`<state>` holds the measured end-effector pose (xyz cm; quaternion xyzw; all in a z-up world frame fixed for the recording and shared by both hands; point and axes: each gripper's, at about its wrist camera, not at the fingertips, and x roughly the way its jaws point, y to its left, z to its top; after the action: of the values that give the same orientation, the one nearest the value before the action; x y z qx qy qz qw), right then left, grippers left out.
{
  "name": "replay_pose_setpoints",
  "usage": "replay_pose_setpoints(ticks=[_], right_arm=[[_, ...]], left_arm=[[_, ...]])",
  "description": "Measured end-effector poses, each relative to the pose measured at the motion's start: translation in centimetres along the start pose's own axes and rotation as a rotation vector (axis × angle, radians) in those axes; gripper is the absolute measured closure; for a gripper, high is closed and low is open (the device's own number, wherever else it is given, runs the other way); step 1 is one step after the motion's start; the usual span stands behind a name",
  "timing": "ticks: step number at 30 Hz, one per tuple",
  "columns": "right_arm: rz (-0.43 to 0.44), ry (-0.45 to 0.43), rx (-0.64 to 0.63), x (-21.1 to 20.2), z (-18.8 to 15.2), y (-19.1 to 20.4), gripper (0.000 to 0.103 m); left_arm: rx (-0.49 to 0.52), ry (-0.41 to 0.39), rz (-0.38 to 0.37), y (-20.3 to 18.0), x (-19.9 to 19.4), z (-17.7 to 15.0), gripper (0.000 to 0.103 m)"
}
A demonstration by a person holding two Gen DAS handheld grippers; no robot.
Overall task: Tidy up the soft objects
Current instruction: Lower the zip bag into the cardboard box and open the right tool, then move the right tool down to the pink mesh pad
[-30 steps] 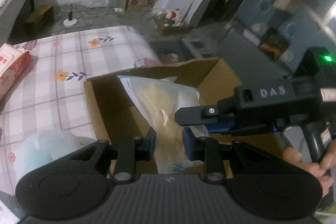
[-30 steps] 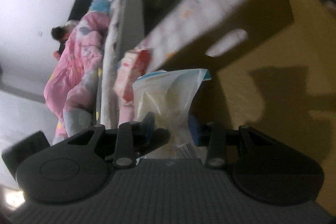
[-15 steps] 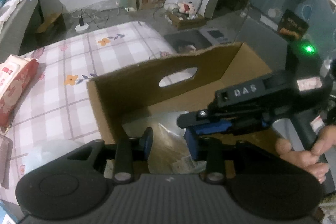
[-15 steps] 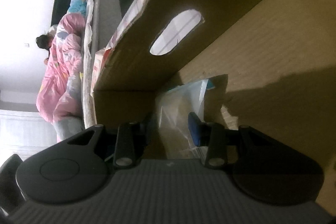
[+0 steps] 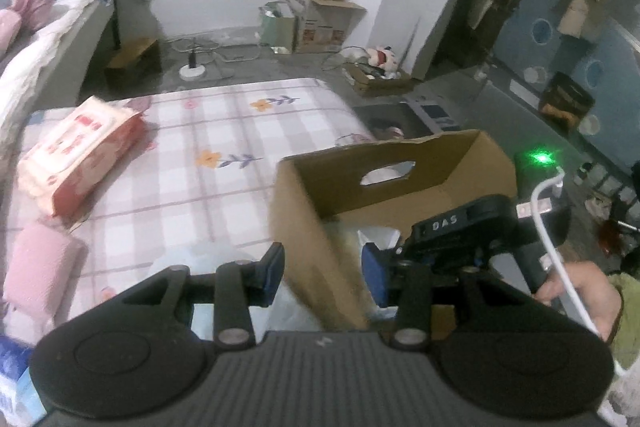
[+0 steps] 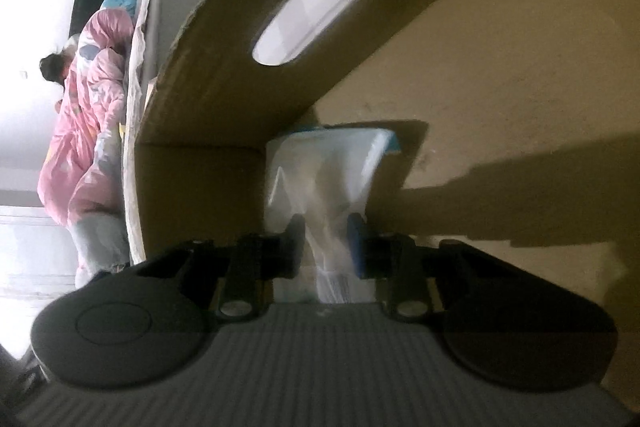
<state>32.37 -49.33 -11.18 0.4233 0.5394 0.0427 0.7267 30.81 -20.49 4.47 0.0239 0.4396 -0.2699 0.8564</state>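
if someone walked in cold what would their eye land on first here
Probably the open cardboard box on the checked bedsheet, with its oval handle cutout. Inside it, the right tool is closing on a clear plastic bag that lies on the box floor. Then the red and white tissue pack on the sheet to the left, while the left tool is opening, its fingers straddling the box's near corner.

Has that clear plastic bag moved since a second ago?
Yes. The plastic bag stood above the cardboard box's rim; now it sits down inside, below the handle hole, right gripper closing on it.
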Motion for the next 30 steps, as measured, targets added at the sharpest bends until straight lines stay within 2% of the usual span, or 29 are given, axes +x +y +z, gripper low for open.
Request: replay_pose_setpoints(ticks=[4, 8, 10, 12, 16, 20, 23, 26, 30], right_arm=[[-0.026, -0.031, -0.072, 0.2, -0.1, 1.3, 0.079], [-0.023, -0.058, -0.103, -0.9, 0.0, 1.9, 0.076], [-0.025, -0.075, -0.105, -1.8, 0.2, 1.7, 0.061], [-0.041, -0.095, -0.098, -2.7, 0.2, 1.9, 0.053], [-0.040, -0.150, -0.126, -5.5, -0.4, 3.2, 0.051], [-0.038, -0.230, -0.218, -9.4, -2.2, 6.5, 0.050], [-0.019, -0.255, -0.290, -11.8, -3.8, 9.1, 0.049], [0.021, -0.245, -0.357, -12.9, -6.1, 12.4, 0.049], [0.081, -0.170, -0.432, -11.7, -9.1, 16.5, 0.049]], left_arm=[[-0.038, -0.016, 0.002, 1.7, -1.3, -1.0, 0.058], [-0.060, -0.049, 0.010, 3.0, -3.6, -2.5, 0.049], [-0.079, -0.063, 0.019, 3.9, -5.0, -3.4, 0.047], [-0.110, -0.080, 0.028, 5.0, -6.5, -4.4, 0.043], [-0.161, -0.132, 0.057, 7.1, -10.3, -6.8, 0.037], [-0.170, -0.199, 0.121, 8.8, -14.5, -9.9, 0.028], [-0.182, -0.238, 0.178, 10.2, -17.0, -12.4, 0.025], [-0.205, -0.238, 0.234, 11.4, -18.2, -14.4, 0.025], [-0.230, -0.238, 0.297, 12.9, -18.7, -16.5, 0.025]])
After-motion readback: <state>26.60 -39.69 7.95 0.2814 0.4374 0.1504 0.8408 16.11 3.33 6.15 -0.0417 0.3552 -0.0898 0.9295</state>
